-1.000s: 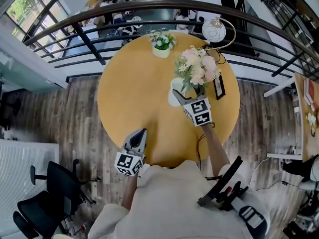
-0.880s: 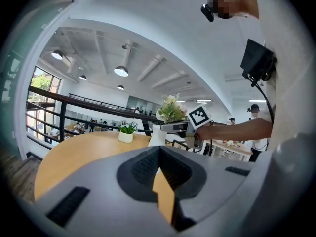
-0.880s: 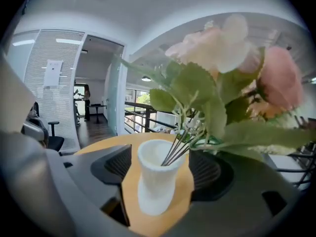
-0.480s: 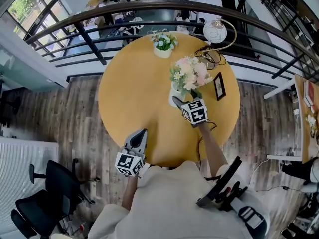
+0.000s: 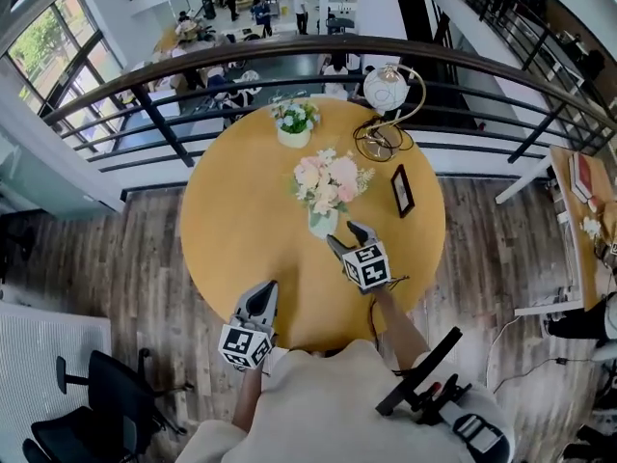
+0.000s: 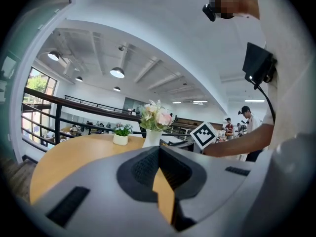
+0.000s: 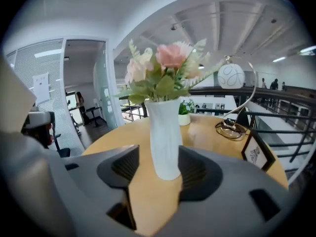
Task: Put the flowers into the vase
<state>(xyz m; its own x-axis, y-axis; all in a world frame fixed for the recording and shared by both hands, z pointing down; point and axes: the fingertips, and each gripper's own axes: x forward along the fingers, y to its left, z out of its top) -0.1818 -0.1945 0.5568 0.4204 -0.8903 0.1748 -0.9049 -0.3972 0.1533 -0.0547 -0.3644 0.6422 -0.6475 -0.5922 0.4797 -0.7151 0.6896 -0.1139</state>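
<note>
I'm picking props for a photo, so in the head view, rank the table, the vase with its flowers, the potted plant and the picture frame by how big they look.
1. table
2. vase with flowers
3. plant and frame: they look about alike, so I can't rank them.

Round table [image 5: 241, 215], plank floor [image 5: 116, 258], curved railing [image 5: 289, 45]
</note>
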